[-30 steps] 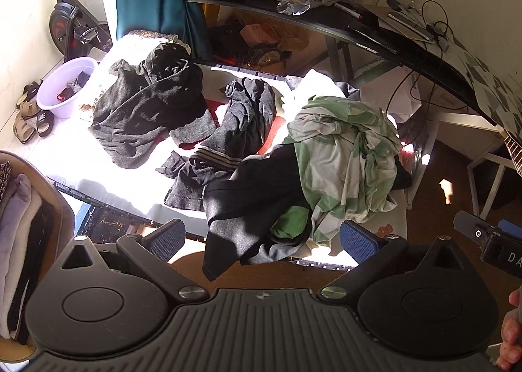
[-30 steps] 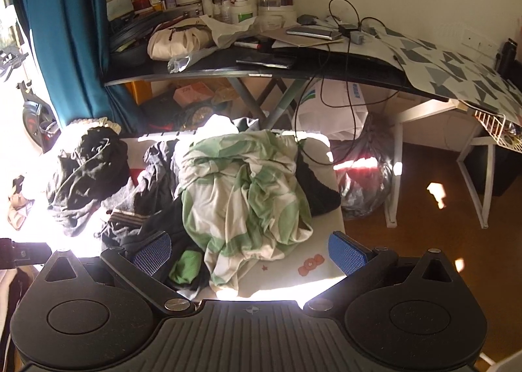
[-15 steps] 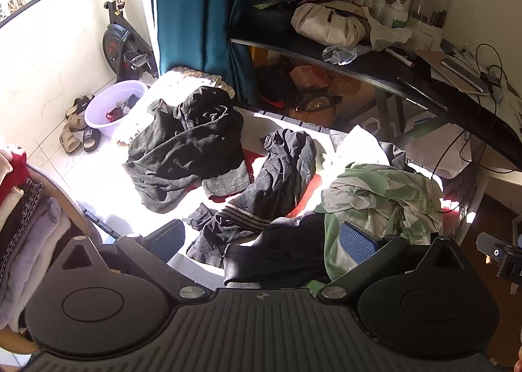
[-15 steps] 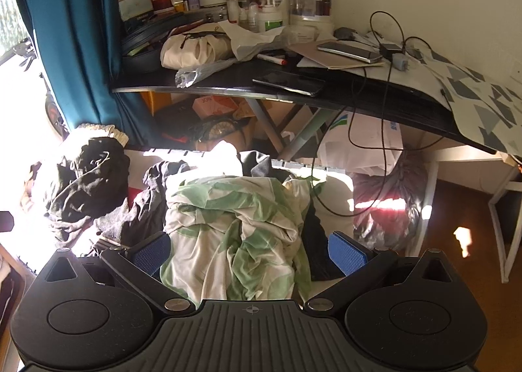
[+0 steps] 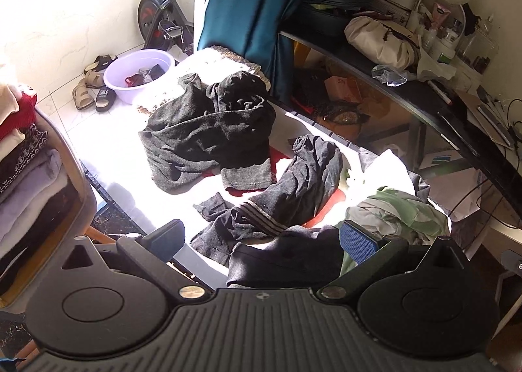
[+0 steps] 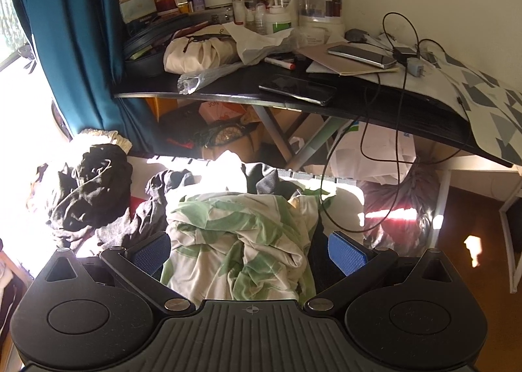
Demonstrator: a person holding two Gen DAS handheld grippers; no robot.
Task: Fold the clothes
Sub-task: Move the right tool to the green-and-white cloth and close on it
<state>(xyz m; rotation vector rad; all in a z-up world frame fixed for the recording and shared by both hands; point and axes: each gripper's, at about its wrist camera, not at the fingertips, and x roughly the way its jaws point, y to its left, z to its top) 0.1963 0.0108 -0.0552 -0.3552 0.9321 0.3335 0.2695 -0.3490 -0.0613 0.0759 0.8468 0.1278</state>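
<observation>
Between the spread blue pads of the right claw [image 6: 249,253], which stands wide open and holds nothing, lies the crumpled green-and-white garment [image 6: 238,241], heaped on the sunlit white bench [image 5: 130,169] just ahead of the fingers. The left claw [image 5: 261,241], likewise fully open and empty, hangs over a smooth black garment [image 5: 280,257] at the near edge of the same bench; beyond it lie a dark grey garment with a striped hem [image 5: 293,189], a heavier charcoal knit [image 5: 208,133] and a glimpse of red fabric [image 5: 248,191] beneath them. All the clothes are soft, limp and light; they would likely sag and drag their neighbours when lifted, since the pieces overlap. The green-and-white piece looks thin and slippery-smooth, so a pinch on a hem, collar or corner at its top fold would probably serve better than a grab at the bulk; the knit should grip more readily but weigh more. Farther out, folded clothes [image 5: 29,176] are stacked at the left, and a lilac basin [image 5: 140,75] sits on the floor beside sandals, one slide [image 5: 104,94] bearing the word "SALE". Under the cluttered black desk [image 6: 326,101] a pink box [image 6: 215,109] shows letters that read roughly "JON", partly hidden.
</observation>
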